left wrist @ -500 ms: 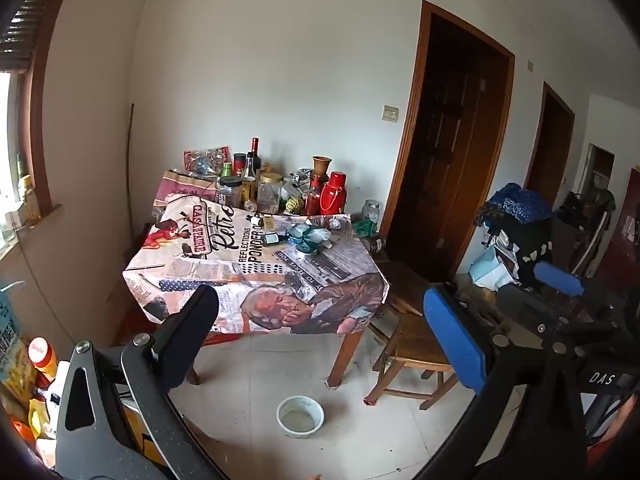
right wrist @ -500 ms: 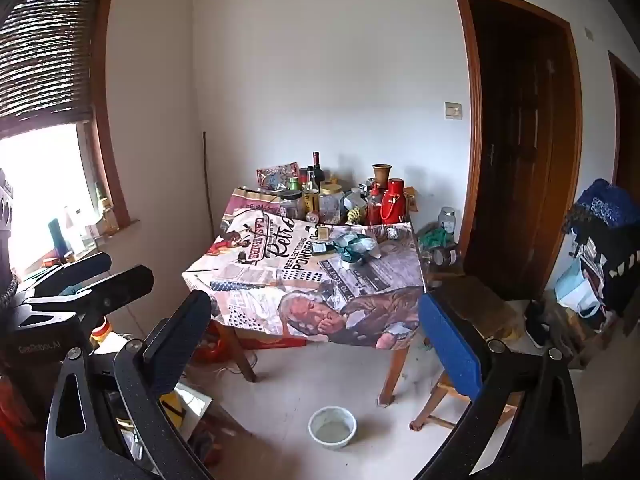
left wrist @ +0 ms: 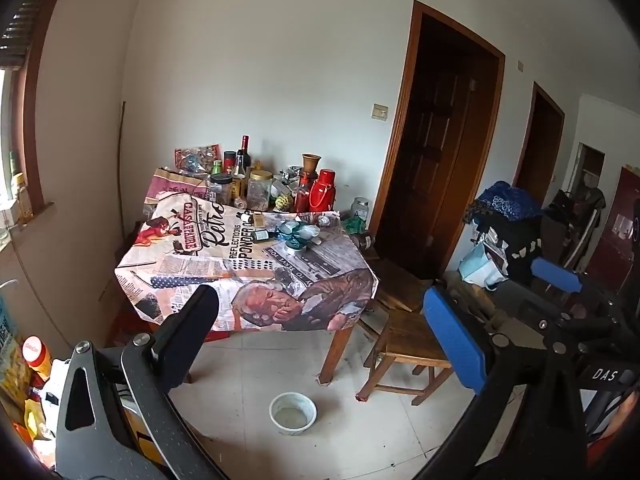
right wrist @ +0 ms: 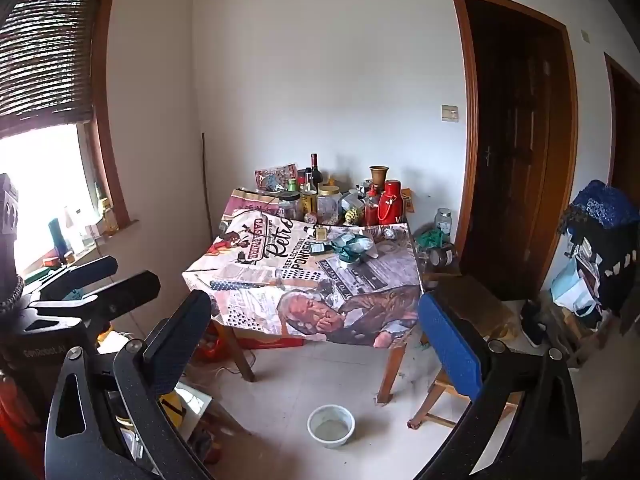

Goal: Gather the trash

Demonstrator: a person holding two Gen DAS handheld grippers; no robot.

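Observation:
A table (left wrist: 200, 276) (right wrist: 256, 288) with a printed newspaper-style cloth stands across the room. On its middle lies a crumpled heap of teal and clear plastic wrappers (left wrist: 298, 234) (right wrist: 354, 246), with a small dark bottle (left wrist: 264, 235) (right wrist: 320, 247) lying beside it. My left gripper (left wrist: 320, 328) is open, far short of the table, nothing between its fingers. My right gripper (right wrist: 316, 328) is open and empty too. The left gripper also shows at the left edge of the right wrist view, and the right gripper at the right edge of the left wrist view.
Bottles, jars and a red flask (left wrist: 322, 196) (right wrist: 390, 202) crowd the table's back edge. A white bowl (left wrist: 293, 408) (right wrist: 331, 426) sits on the tiled floor. A wooden stool (left wrist: 404, 344) stands right of the table. Clutter lines the left wall and the far right.

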